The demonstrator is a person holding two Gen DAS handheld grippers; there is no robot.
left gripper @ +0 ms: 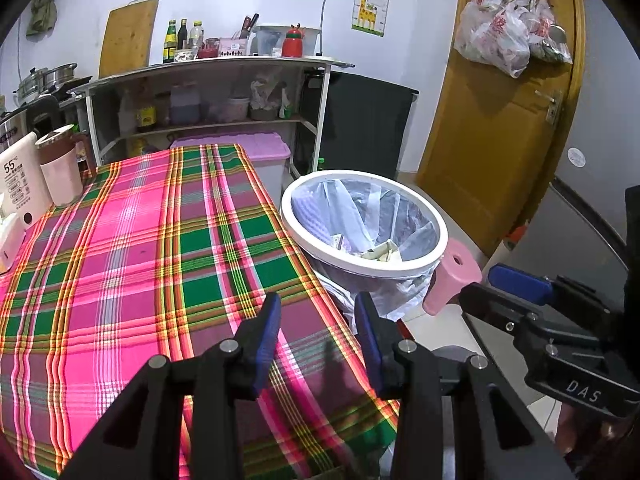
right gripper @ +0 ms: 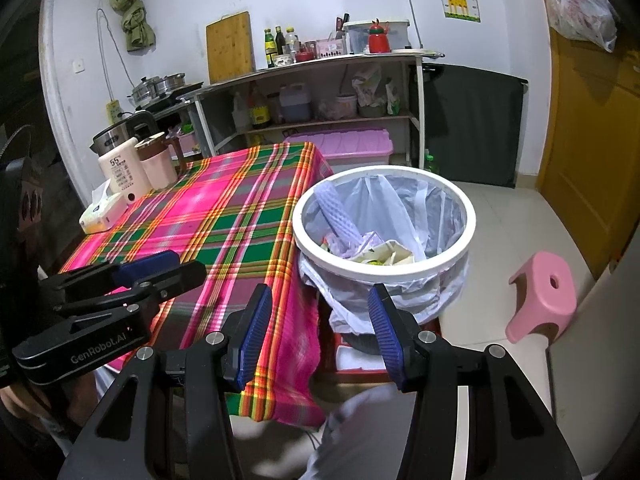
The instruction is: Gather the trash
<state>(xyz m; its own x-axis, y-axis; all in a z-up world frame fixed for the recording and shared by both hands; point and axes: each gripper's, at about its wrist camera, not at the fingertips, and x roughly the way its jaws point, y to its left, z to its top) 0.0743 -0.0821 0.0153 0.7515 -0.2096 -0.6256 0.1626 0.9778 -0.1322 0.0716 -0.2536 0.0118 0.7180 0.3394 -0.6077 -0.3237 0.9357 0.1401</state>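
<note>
The trash bin (right gripper: 384, 220) sits on the floor just beside the table's (left gripper: 160, 240) right edge, at approx 1 o'clock from the right gripper (right gripper: 316, 332) and approx 12–1 o'clock from the left gripper (left gripper: 316, 340); a thin clear bag (right gripper: 360, 304) lines it w/ the loose edge hanging out under the white rim. Inside: a lilac foam sleeve (right gripper: 336, 208) leaning at the bin's 10 o'clock, plus crumpled paper and wrappers (right gripper: 380, 256) at the bottom. My guess re handling: contents are light and soft, nothing fragile; the bag is flimsy, slippery and would tear if pulled at one spot, so best taken by the bunched loose film below the rim or by gathering the top edge, not by the rigid rim; the bin itself looks like light stiff plastic and could tip if the bag snags. No loose trash shows on the tablecloth in either view; only a kettle (right gripper: 124, 176), cup (right gripper: 158, 164) and tissue pack (right gripper: 102, 214) stand at its far left, approx 10 o'clock. Both grippers are released w/ nothing between the blue pads: left approx half spread over the table's near right corner, right spread wider, straddling the gap between table edge and bin, touching neither. A pink stool (right gripper: 544, 292) stands at 3 o'clock of the bin, apart from it
</note>
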